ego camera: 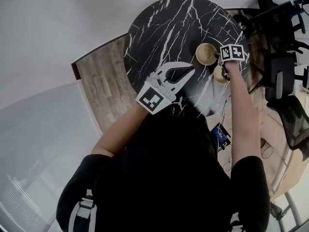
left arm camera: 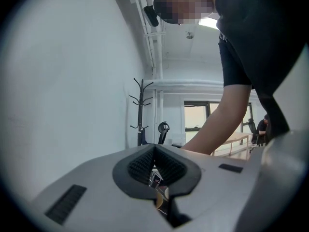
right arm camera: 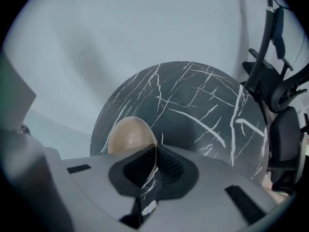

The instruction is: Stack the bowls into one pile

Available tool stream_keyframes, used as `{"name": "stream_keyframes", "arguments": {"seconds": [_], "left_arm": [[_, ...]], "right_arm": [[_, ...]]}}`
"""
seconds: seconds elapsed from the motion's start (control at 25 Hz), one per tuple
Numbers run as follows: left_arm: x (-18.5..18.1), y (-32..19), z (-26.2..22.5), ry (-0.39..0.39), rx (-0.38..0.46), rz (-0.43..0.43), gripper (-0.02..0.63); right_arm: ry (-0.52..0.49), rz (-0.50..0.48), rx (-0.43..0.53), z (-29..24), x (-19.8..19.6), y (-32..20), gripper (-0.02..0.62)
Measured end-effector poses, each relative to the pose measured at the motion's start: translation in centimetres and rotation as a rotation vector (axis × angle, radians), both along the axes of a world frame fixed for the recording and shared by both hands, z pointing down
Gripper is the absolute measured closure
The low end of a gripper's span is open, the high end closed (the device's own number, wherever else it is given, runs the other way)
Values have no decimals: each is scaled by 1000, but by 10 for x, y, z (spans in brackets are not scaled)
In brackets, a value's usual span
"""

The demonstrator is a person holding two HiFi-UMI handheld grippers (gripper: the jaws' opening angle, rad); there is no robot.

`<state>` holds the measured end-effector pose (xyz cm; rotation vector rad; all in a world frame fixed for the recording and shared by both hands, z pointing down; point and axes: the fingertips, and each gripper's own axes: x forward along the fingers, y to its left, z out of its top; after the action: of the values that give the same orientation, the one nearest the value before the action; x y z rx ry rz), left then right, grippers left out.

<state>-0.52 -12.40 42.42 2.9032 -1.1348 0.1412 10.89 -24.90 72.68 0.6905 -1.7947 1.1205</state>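
Observation:
Two tan bowls sit at the right side of the round black marble table [ego camera: 164, 23]. My right gripper [ego camera: 220, 58] reaches down at the right rim of the farther bowl [ego camera: 205, 53]. In the right gripper view the gripper [right arm camera: 155, 153] is shut on that bowl's [right arm camera: 128, 135] thin rim, with the bowl hanging to the left of the jaws above the table [right arm camera: 203, 105]. The nearer bowl [ego camera: 219, 75] lies partly hidden under that hand. My left gripper [ego camera: 189, 69] hovers over the table's middle, shut with nothing in it; in its own view the left gripper [left arm camera: 155, 153] points level at the room.
Black office chairs [ego camera: 285, 71] crowd the table's right edge and show in the right gripper view [right arm camera: 285, 105]. A wooden surface [ego camera: 104, 81] adjoins the table's left. A coat stand [left arm camera: 140, 111] is against the far wall. A blue device [ego camera: 220, 135] lies low by my right arm.

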Motion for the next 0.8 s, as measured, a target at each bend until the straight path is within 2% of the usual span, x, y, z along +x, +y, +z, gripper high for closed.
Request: {"name": "stream_keyframes", "arguments": {"seconds": [0.16, 0.4, 0.8], "left_arm": [[13, 7, -6, 9, 10, 39, 603], [42, 8, -20, 33, 33, 116, 603], [80, 25, -23, 51, 11, 207, 603]], "right_arm": [[-24, 28, -12, -16, 13, 9, 586], [-23, 100, 11, -39, 56, 13, 586], [-7, 205, -12, -37, 125, 51, 586]]}}
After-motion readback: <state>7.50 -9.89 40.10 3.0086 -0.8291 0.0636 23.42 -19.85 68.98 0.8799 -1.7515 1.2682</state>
